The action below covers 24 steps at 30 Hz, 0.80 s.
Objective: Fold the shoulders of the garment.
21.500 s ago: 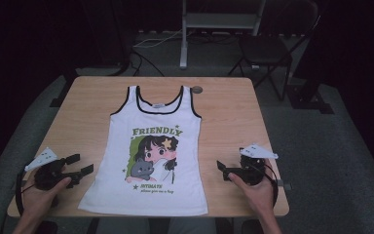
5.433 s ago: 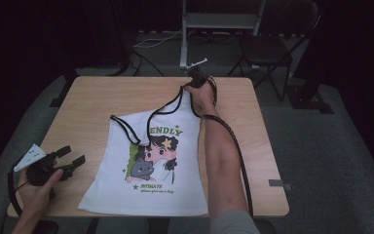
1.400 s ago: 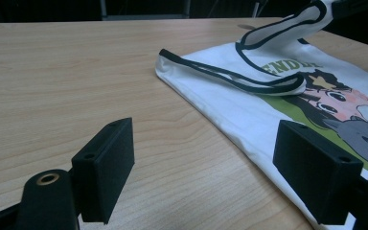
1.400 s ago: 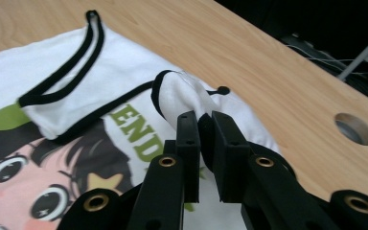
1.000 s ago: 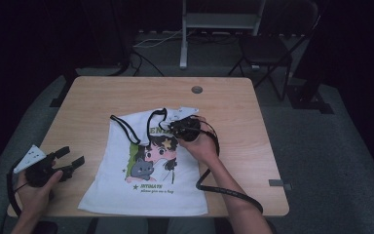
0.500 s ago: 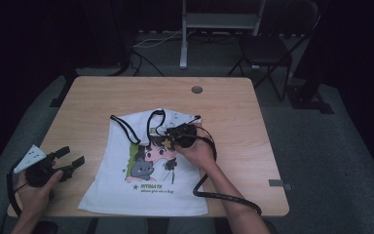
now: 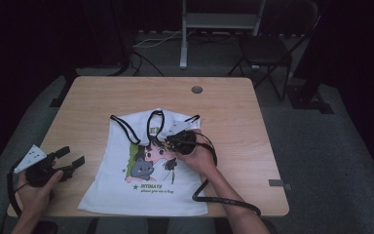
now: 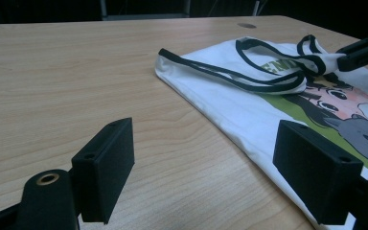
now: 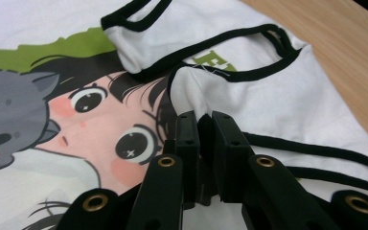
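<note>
A white tank top (image 7: 146,190) with black trim and a cartoon girl print lies on the wooden table (image 7: 233,112). Its top part is folded down over the print. My right gripper (image 7: 174,140) is shut on the right shoulder strap (image 9: 191,91), low over the print; in the right gripper view (image 9: 205,125) the pads pinch white fabric. My left gripper (image 7: 73,157) rests at the table's front left, open, beside the shirt's left edge. Bare wood lies between its jaws in the left gripper view (image 8: 206,158), with the tank top (image 8: 239,110) and the right gripper (image 8: 359,50) beyond.
A round cable hole (image 7: 196,89) sits in the table's far middle. The right gripper's black cable (image 7: 209,197) loops over the shirt's front right corner. Behind the table stand a chair (image 7: 268,48) and a metal stand (image 7: 182,39).
My right gripper has drawn the strap a little nearer the person, folding the shirt's top further over the print. The left gripper has stayed put.
</note>
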Available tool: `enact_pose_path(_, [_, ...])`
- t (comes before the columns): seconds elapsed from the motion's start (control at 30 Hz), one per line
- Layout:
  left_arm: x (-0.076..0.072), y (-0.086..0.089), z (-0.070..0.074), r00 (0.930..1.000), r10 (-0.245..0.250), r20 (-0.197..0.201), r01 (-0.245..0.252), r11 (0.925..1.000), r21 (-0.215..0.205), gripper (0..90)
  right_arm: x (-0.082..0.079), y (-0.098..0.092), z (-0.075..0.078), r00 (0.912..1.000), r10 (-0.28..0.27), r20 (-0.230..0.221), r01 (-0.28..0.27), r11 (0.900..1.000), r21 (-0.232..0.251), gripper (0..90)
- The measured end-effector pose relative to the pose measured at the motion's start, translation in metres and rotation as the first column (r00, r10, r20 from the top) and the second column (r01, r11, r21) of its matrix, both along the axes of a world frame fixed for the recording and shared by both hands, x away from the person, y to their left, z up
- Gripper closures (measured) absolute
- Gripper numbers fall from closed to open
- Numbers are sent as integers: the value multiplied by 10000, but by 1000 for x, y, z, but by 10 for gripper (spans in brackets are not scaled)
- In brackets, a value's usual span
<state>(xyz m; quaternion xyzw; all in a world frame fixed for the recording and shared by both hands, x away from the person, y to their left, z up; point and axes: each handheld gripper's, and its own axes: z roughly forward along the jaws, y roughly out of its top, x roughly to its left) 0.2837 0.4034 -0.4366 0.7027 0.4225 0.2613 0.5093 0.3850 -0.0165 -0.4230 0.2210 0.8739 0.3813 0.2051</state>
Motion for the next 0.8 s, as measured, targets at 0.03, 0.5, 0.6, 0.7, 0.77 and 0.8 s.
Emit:
enact_pose_path(0.03, [0,0,0,10000,-5,-4,5,10000,3,217,-1,0,-1,10000,45,-9,-45,10000,-25,823])
enact_pose_path(0.5, [0,0,0,10000,-3,-6,3,10000,17,217,-7,-4,-6,9999,106,65,-105,9996,-258,823])
enact_pose_path(0.6, [0,0,0,10000,4,-10,-4,10000,26,216,-7,-6,-7,9999,93,37,-92,9995,-299,823])
enact_pose_path(0.7, [0,0,0,10000,2,-9,-2,10000,23,217,-8,-5,-9,9998,219,32,-217,9986,-476,813])
enact_pose_path(0.77, [0,0,0,10000,0,-11,0,10000,18,216,-8,-5,-11,9998,214,-28,-215,9985,-502,801])
enact_pose_path(0.8, [0,0,0,10000,1,-9,-1,10000,14,216,-8,-5,-12,9997,223,-76,-226,9985,-502,794])
